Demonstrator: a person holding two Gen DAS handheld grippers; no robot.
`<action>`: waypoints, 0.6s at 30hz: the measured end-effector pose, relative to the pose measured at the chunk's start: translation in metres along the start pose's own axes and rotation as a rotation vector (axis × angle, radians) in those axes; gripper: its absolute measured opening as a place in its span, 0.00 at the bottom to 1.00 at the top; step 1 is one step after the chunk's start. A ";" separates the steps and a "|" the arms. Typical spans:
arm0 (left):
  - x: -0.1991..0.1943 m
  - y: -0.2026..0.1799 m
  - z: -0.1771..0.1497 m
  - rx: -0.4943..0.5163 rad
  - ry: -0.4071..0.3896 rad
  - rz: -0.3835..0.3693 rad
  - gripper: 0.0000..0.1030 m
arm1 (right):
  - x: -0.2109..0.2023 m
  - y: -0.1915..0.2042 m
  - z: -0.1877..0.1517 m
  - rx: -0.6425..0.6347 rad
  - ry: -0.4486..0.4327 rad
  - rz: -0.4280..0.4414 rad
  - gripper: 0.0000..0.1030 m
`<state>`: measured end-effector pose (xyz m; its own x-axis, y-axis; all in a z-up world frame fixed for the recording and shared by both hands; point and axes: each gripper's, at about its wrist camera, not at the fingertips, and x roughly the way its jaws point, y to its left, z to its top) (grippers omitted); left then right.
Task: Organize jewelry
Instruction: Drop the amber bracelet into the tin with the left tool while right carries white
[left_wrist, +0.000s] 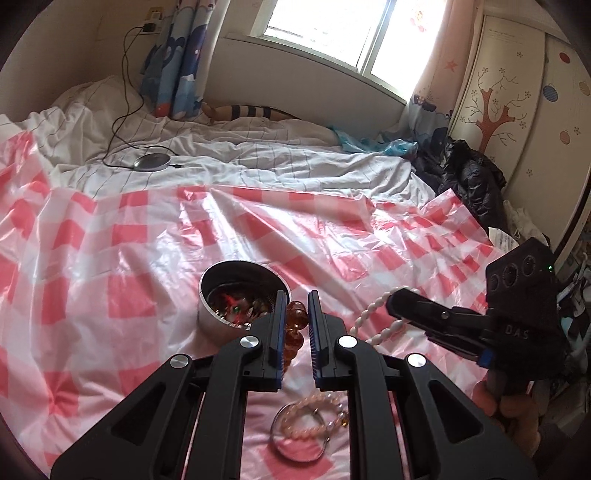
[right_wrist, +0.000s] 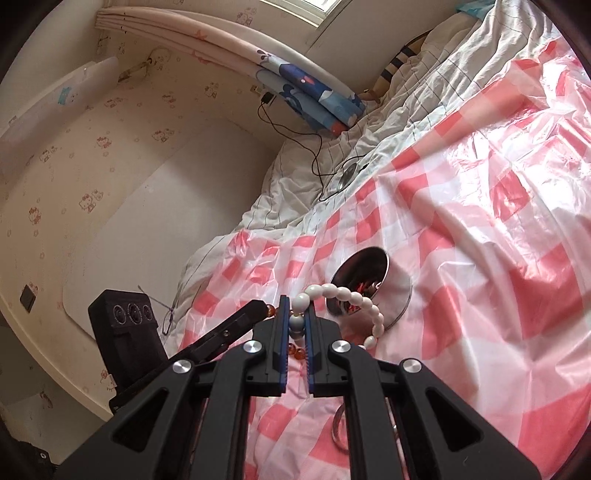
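A round metal tin (left_wrist: 218, 317) holding several jewelry pieces sits on the pink checked plastic sheet (left_wrist: 110, 266); it also shows in the right wrist view (right_wrist: 399, 291). My left gripper (left_wrist: 297, 301) is shut on an amber bead bracelet (left_wrist: 295, 325), held just right of the tin. My right gripper (right_wrist: 297, 306) is shut on a white bead bracelet (right_wrist: 354, 299), which hangs in a loop above the sheet near the tin; it also shows in the left wrist view (left_wrist: 373, 314). A pink pearl bracelet (left_wrist: 314, 417) and a silver bangle (left_wrist: 284, 446) lie on the sheet below my left gripper.
The sheet covers a bed with white striped bedding (left_wrist: 258, 155). A round grey device (left_wrist: 151, 162) with a black cable (left_wrist: 125, 122) lies at the back. Dark clothing (left_wrist: 469, 177) is piled at the right by a wardrobe (left_wrist: 517, 110).
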<state>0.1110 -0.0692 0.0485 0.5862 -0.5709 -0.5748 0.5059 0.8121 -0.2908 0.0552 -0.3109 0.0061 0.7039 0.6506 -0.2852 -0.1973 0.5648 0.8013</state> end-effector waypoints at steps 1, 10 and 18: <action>0.004 -0.002 0.003 0.001 0.001 -0.006 0.10 | 0.001 -0.004 0.003 0.004 -0.001 -0.003 0.08; 0.021 -0.012 0.024 -0.015 -0.023 -0.034 0.10 | 0.013 -0.020 0.025 0.029 -0.013 -0.008 0.08; 0.040 -0.011 0.030 -0.020 -0.004 -0.010 0.10 | 0.016 -0.031 0.023 0.071 0.000 -0.017 0.08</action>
<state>0.1481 -0.1041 0.0515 0.5833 -0.5798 -0.5688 0.4991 0.8084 -0.3121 0.0881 -0.3293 -0.0110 0.7066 0.6414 -0.2987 -0.1367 0.5379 0.8318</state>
